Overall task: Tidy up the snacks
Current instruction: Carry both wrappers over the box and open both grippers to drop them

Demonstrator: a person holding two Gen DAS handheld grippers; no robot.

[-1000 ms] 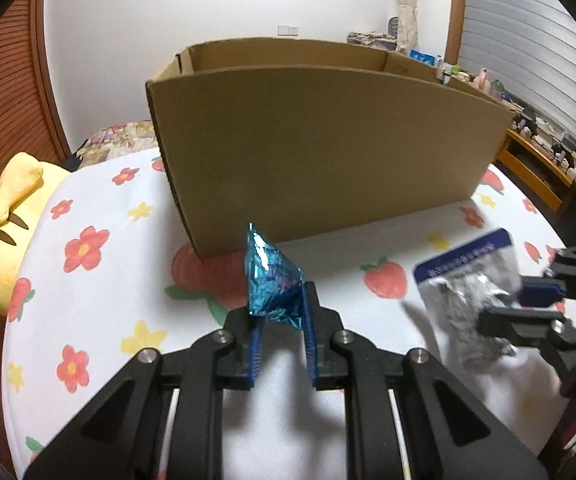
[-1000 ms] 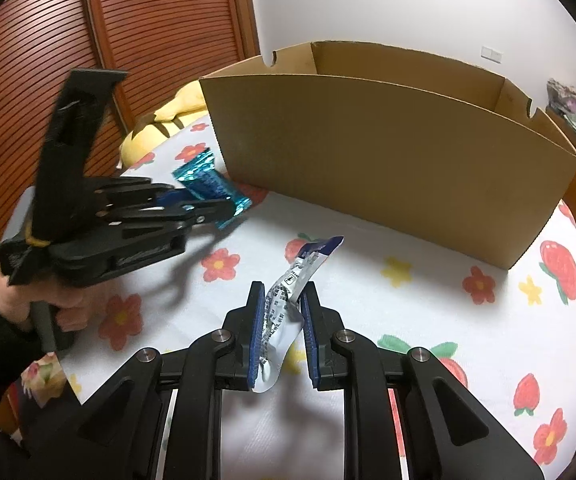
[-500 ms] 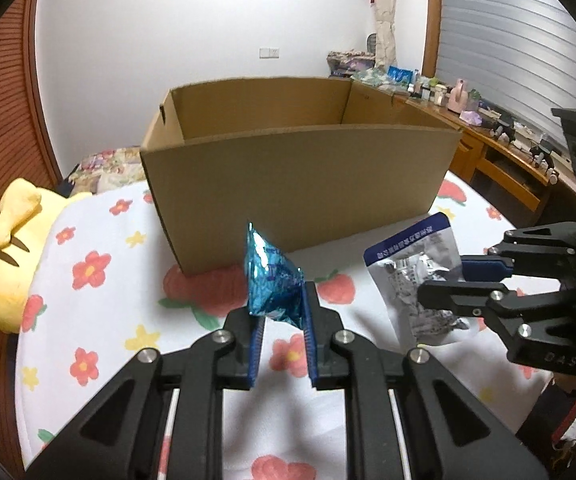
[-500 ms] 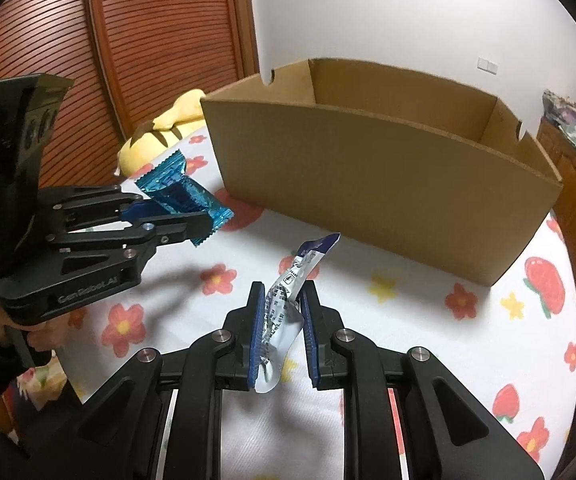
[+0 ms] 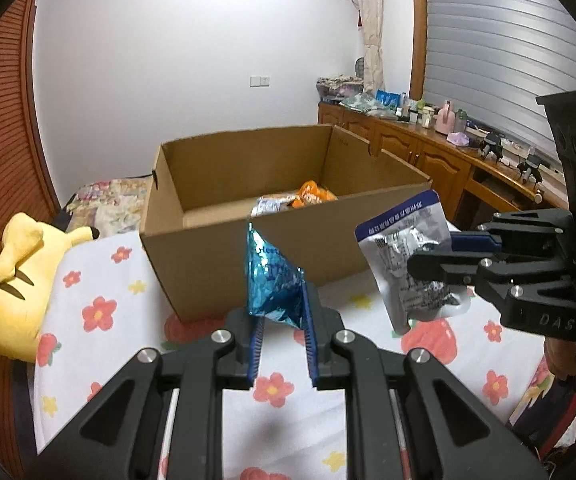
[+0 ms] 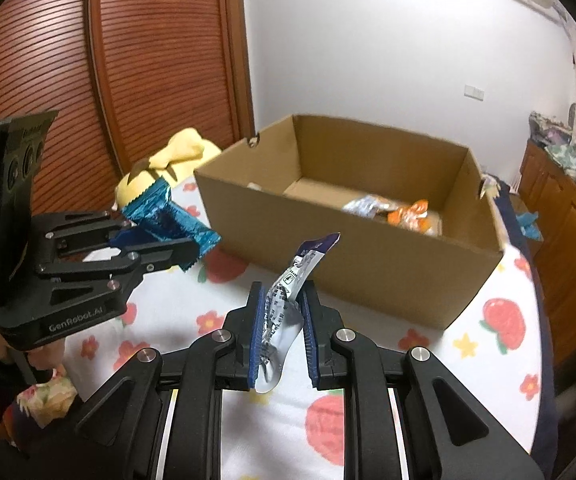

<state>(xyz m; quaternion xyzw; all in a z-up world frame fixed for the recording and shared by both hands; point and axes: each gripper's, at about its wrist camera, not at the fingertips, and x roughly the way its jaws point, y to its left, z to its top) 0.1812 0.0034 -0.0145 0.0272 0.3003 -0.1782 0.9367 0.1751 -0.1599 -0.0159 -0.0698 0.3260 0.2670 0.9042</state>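
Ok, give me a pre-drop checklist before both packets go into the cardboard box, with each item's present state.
1. Left gripper clamped on blue foil packet: ok.
2. Right gripper clamped on silver packet: ok.
3. Cardboard box open at the top: ok.
4. Free floor inside box beside the orange snack: ok, left part looks bare.
5. Packets above the box opening: not ok, both hang in front of its near wall.
6. Grippers apart from each other: ok.

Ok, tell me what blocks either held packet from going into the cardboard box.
Only the near wall of the cardboard box stands before the blue packet and silver packet. The box top is open, with nothing over it.
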